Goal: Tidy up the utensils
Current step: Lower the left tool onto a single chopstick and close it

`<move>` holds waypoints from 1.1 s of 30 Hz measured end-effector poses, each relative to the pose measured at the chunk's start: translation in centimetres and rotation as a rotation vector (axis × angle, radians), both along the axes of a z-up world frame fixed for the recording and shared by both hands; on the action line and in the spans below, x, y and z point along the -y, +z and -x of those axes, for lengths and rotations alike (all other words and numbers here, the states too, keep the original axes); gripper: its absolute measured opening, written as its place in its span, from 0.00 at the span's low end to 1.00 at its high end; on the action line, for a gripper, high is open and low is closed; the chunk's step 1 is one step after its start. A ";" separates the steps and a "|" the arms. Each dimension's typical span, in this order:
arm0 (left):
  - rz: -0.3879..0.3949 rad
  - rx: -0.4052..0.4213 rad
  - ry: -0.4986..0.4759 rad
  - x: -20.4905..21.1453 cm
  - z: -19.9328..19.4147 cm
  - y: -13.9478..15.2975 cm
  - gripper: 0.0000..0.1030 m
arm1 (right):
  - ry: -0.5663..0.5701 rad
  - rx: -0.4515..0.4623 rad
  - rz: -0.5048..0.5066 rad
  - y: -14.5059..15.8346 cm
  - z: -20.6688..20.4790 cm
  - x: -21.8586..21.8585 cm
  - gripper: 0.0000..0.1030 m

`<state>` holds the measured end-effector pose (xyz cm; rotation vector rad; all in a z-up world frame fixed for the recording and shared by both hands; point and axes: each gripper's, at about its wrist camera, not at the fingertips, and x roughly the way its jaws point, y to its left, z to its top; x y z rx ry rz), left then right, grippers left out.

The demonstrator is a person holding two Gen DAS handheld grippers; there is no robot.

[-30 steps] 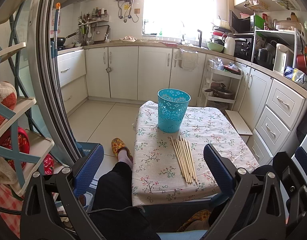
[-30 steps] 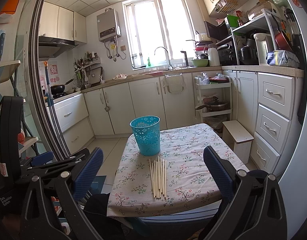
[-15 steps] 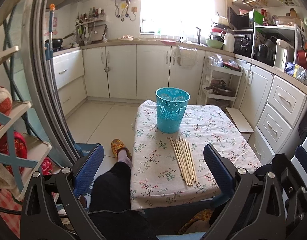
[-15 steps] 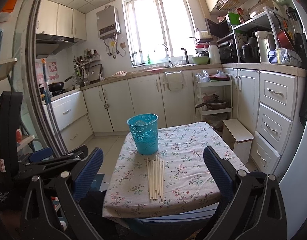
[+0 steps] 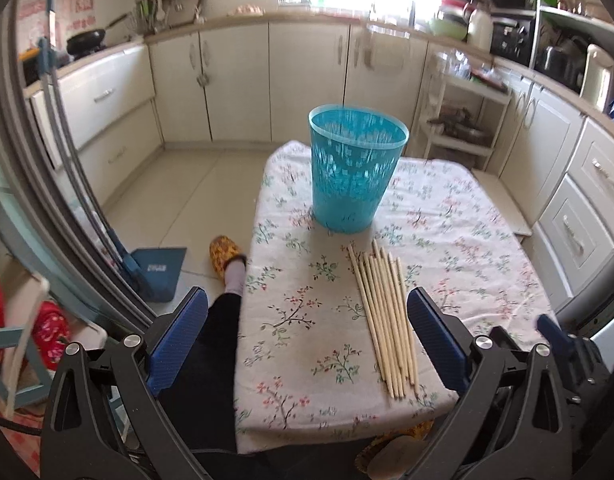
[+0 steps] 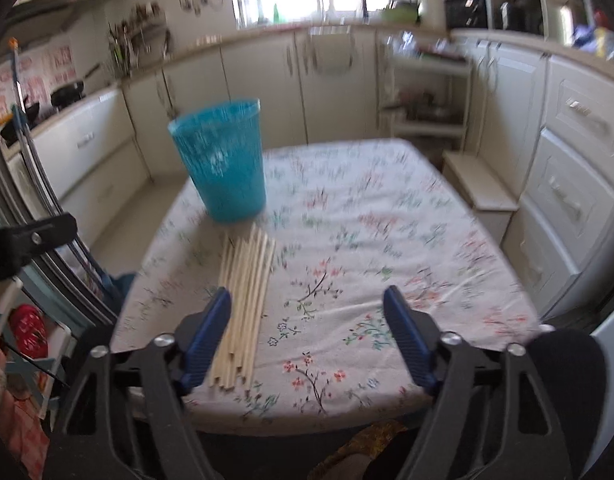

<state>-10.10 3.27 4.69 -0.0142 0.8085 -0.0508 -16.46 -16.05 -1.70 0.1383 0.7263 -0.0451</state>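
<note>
We see the chopsticks (image 5: pixel 387 320) lying in a bundle on the floral tablecloth (image 5: pixel 315 320), just in front of the blue basket (image 5: pixel 357 168). Our left gripper (image 5: pixel 307 344) gapes wide and empty, chopsticks beside its right finger. Our right gripper (image 6: pixel 307 340) is likewise spread and empty, chopsticks beside its left finger (image 6: pixel 207 340).

No lettering can be read with certainty. The blue dustpan (image 5: pixel 159 270) on the floor carries a small white mark, too small to make out. Red-printed paper sheets (image 5: pixel 83 6) on the wall behind the stove show characters, blurred beyond reading in both the left and right wrist views.
</note>
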 end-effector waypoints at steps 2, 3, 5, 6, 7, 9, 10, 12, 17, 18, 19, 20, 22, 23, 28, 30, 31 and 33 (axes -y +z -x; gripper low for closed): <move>-0.010 -0.033 0.004 0.3 -1.7 -1.4 0.94 | 0.024 -0.043 -0.027 -1.8 -2.1 0.0 0.60; -0.013 -0.057 0.007 0.5 -2.9 -2.5 0.94 | 0.032 -0.055 -0.032 -2.5 -3.1 -0.1 0.57; -0.019 -0.084 0.016 0.5 -4.3 -3.8 0.94 | 0.048 -0.077 -0.035 -3.8 -4.9 -0.6 0.55; -0.022 -0.105 0.021 0.6 -5.3 -4.7 0.94 | 0.054 -0.091 -0.035 -4.5 -5.9 -0.9 0.55; -0.023 -0.119 0.025 0.7 -6.1 -5.3 0.94 | 0.056 -0.099 -0.032 -4.9 -6.7 -1.2 0.53; -0.023 -0.143 0.034 0.7 -7.4 -6.5 0.94 | 0.069 -0.124 -0.025 -6.1 -8.6 -1.7 0.51; -0.025 -0.151 0.037 0.8 -7.8 -7.0 0.94 | 0.072 -0.132 -0.020 -6.6 -9.3 -1.8 0.49; -0.025 -0.171 0.042 1.0 -8.8 -8.1 0.94 | 0.074 -0.147 -0.006 -7.1 -10.2 -2.0 0.46; -0.024 -0.218 0.051 1.6 -11.0 -10.2 0.94 | 0.078 -0.163 0.027 -8.0 -12.0 -1.7 0.40; -0.028 -0.231 0.053 1.8 -11.5 -10.9 0.94 | 0.083 -0.163 0.038 -8.0 -12.2 -1.7 0.38; -0.030 -0.240 0.054 2.0 -12.0 -11.3 0.94 | 0.093 -0.164 0.049 -8.0 -12.3 -1.8 0.35; -0.030 -0.249 0.055 2.2 -12.4 -11.8 0.94 | 0.115 -0.166 0.069 -8.0 -12.4 -1.9 0.33; -0.040 -0.258 0.056 2.5 -13.0 -12.3 0.94 | 0.171 -0.176 0.097 -7.9 -12.6 -2.0 0.25; -0.044 -0.262 0.056 2.7 -13.3 -12.5 0.94 | 0.201 -0.184 0.101 -7.8 -12.7 -1.9 0.23; -0.080 -0.281 0.064 3.7 -14.6 -14.0 0.93 | 0.292 -0.214 0.083 -7.4 -12.9 -0.3 0.20; -0.089 -0.294 0.066 4.0 -15.1 -14.6 0.93 | 0.290 -0.207 0.053 -7.5 -12.8 0.0 0.20; -0.089 -0.292 0.064 4.1 -15.1 -14.7 0.94 | 0.284 -0.201 0.040 -7.4 -12.6 0.1 0.20; -0.093 -0.280 0.063 4.3 -15.2 -14.6 0.94 | 0.279 -0.188 0.042 -7.5 -12.4 -0.1 0.21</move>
